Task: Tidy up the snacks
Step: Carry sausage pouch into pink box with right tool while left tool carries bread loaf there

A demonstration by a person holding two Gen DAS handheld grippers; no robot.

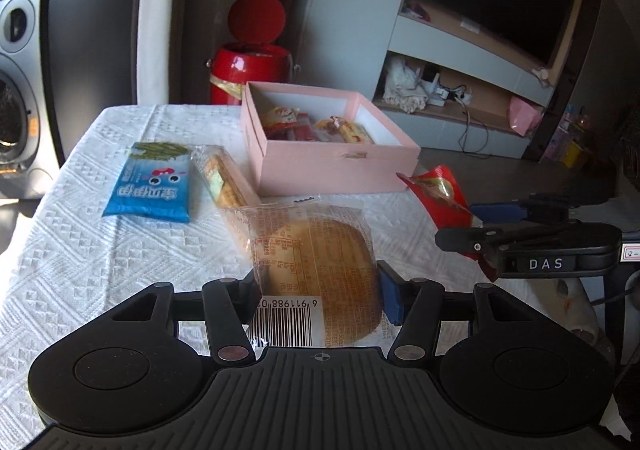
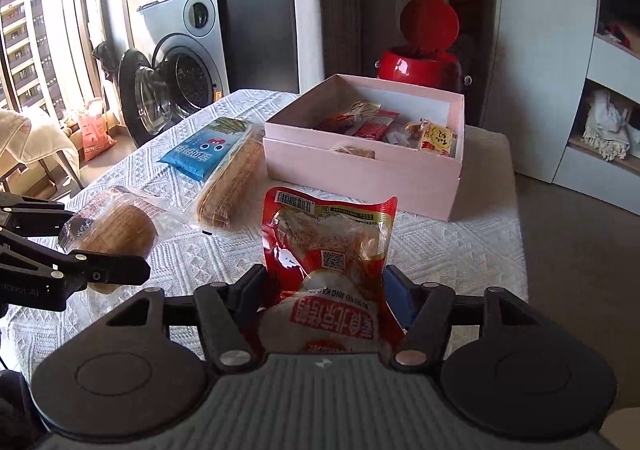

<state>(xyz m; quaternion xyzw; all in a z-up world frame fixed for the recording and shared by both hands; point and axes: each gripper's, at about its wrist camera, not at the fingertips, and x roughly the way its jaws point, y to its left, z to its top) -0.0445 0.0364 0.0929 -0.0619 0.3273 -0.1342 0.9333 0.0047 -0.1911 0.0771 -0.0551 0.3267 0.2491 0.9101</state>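
Now your left claw clamps the bun, your right claw the red pouch, with the pink box straight ahead, nearer your right.

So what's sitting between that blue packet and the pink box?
A clear-wrapped cracker pack lies between the blue packet and the pink box, touching neither visibly; both wrist views show it.

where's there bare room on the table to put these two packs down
Bare cloth lies on the near left of the tablecloth, this side of the blue pack, and in front of the pink box toward the right edge. It is crowded between the blue pack, the biscuit sleeve and the box.
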